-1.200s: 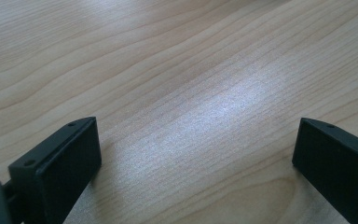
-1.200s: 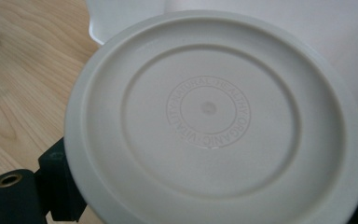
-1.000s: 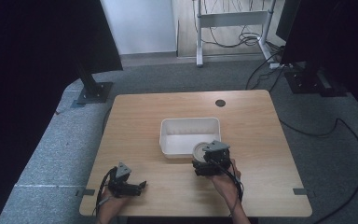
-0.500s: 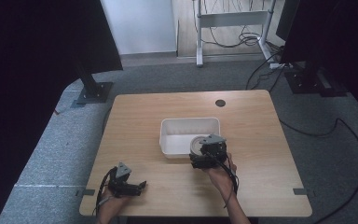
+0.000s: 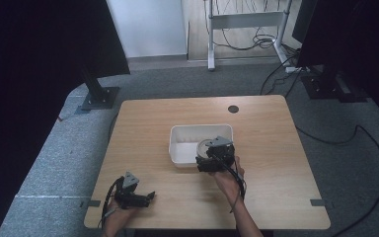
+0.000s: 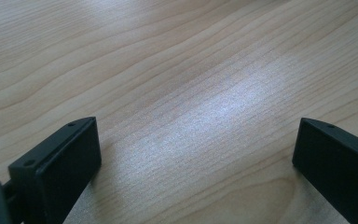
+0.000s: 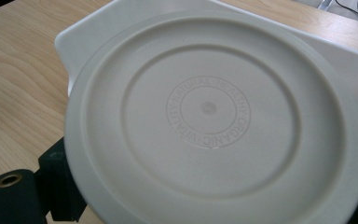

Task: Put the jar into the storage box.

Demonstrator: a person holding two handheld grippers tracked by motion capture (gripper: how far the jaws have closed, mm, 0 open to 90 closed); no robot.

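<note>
Wooden surface (image 5: 276, 148), grey carpet around it. At the white tub's (image 5: 187, 136) near right corner, the right gripper (image 5: 215, 155) pinches a round cream lid (image 7: 214, 116) by its edges, facing the tub. The left gripper (image 5: 137, 197) rests spread, well apart.

I work at a wooden table (image 5: 276, 148) with a small dark round hole (image 5: 233, 109) near its far edge. Grey carpet (image 5: 54, 163) surrounds it, with black cables (image 5: 365, 143) trailing on my right and a white frame (image 5: 244, 22) beyond.
</note>
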